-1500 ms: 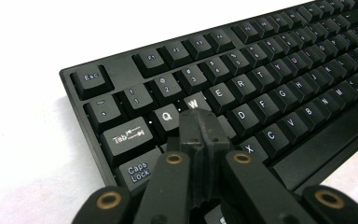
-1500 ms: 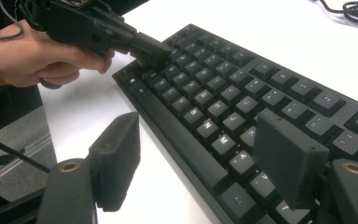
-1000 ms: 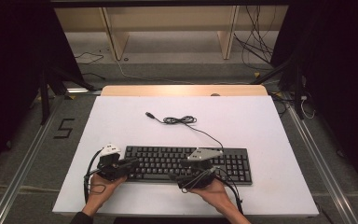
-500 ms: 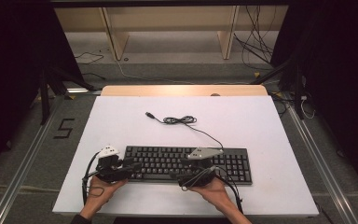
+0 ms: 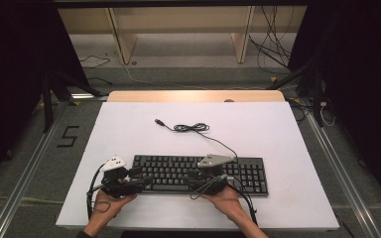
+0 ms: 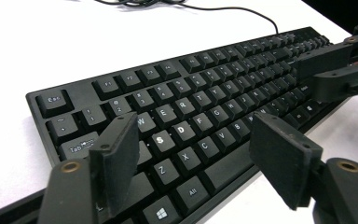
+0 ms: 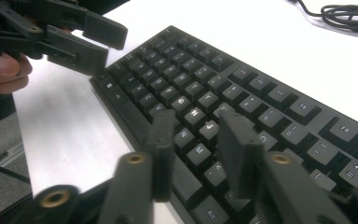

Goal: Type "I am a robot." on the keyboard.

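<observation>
Keyboard [image 5: 198, 174], black, full-size, corded; lies flat on a white table [image 5: 278, 129], long side parallel to the near edge and close to it. Left of the keyboard, a strip of bare white surface runs to the table's left edge; behind it, open white surface reaches to the far edge, broken by the coiled cable [image 5: 191, 128] and its plug end; right of the number pad, a wider bare strip runs to the right edge. Floor at left bears a taped mark shaped like the figure 5 [image 5: 67, 136].

Legible keycaps, left gripper view: Esc, Tab, Alt, a window logo key, letters W, E, S, D, Z, X, C, V, with S and D printed brighter. Right gripper view: N, M, Alt; other legends too blurred to read. No maker's name can be made out.

Left gripper [image 6: 193, 161], held in the left hand [image 5: 106, 206] at the keyboard's left end: jaws stand wide apart, nothing between them, poised above the near left keys, one over the Tab area, the other over the near edge by the space bar.

Right gripper [image 7: 196, 149], held in the right hand [image 5: 225, 198] near the keyboard's middle: jaws part-open with a narrower gap, holding nothing, above the N–M keys and near edge. Contact with the keys cannot be judged.
</observation>
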A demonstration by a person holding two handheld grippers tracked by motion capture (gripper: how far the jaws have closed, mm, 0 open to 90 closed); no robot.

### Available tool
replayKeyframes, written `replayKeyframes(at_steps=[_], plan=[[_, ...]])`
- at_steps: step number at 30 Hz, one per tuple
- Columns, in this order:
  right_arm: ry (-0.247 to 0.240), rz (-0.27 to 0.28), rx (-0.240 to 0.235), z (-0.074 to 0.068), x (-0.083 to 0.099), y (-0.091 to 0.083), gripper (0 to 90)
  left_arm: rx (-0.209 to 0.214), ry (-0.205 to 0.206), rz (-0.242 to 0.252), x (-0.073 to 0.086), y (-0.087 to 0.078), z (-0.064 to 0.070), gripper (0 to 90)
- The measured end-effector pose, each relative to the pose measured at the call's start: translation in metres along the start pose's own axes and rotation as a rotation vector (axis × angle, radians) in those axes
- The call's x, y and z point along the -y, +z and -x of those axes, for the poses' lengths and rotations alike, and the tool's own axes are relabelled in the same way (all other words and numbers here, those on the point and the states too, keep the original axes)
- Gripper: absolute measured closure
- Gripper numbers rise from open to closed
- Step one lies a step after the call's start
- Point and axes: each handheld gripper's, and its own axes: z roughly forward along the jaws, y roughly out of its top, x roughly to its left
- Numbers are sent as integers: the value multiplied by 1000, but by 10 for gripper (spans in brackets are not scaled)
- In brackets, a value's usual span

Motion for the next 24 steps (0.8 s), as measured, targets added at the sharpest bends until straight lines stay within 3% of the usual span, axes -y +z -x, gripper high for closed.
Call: replayKeyframes(at_steps=[3,11,24], plan=[[-9,-8,9,0,-1,3,771,1,0,11,0,-1,2,306],[-17,-36,19,0,0,12,876,18,12,31,1,-2,4,293],[-25,-82,23,0,2,24,900,31,31,50,2,-5,10,281]])
